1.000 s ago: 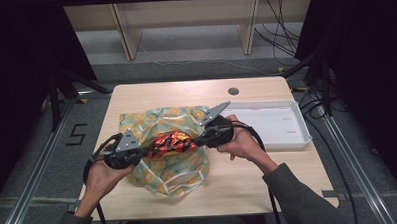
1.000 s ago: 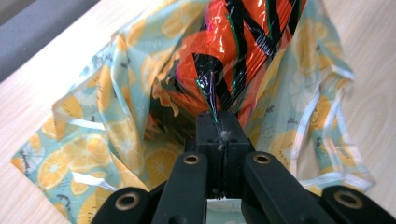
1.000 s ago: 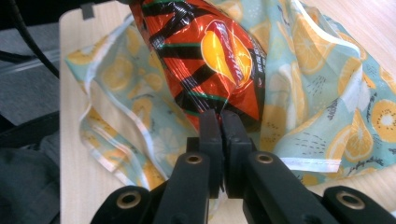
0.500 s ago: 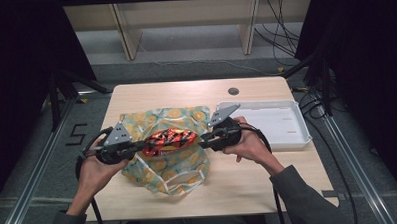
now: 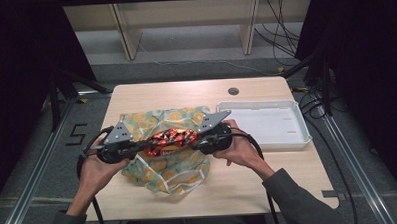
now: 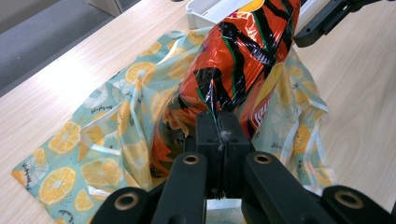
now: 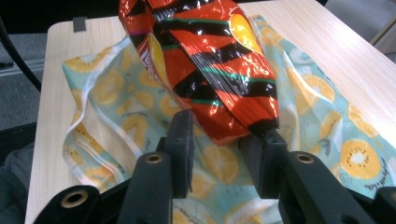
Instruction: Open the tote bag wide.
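At the centre of the frame we hold the shiny orange-and-black snack bag (image 5: 170, 139) above the lemon-print cloth bag (image 5: 163, 166), left claw (image 5: 139, 148) clamped on one end, right claw (image 5: 201, 140) just loosened around the other, so packing remains.

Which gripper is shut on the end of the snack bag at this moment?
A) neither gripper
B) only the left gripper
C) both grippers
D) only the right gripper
B. In the left gripper view the left gripper has its jaws pressed together on the crimped end of the snack bag, while in the right gripper view the right gripper has its jaws apart, with the bag's other end lying loose between them.
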The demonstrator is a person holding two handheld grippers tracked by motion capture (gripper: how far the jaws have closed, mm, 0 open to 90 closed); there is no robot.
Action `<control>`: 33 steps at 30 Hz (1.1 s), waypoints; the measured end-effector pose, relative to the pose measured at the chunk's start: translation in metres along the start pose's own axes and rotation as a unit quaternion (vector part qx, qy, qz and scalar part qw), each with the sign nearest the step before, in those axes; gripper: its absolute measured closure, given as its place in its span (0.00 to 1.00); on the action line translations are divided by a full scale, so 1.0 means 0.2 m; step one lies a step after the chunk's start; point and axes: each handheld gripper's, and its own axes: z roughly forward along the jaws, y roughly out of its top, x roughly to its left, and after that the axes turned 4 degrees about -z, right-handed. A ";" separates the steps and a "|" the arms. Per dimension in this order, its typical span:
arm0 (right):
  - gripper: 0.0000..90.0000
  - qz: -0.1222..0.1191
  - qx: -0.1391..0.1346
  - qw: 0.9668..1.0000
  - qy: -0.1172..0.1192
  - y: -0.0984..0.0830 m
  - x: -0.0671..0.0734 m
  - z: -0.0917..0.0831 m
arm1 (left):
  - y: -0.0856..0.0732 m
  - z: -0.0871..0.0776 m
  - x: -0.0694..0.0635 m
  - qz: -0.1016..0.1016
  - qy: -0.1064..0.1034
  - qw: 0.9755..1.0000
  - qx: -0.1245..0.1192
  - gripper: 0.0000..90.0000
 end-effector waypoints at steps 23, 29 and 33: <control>0.96 0.039 -0.049 0.998 -0.002 0.02 -0.03 -0.01 | 0.02 0.00 0.03 -0.026 -0.012 0.999 -0.017 0.86; 0.99 0.059 -0.045 0.997 0.000 0.03 -0.03 0.00 | 0.01 -0.03 0.02 -0.038 -0.014 0.999 -0.026 0.68; 0.99 0.069 -0.052 0.996 -0.001 0.04 -0.05 0.00 | -0.03 -0.07 0.00 -0.046 0.001 0.998 -0.039 0.48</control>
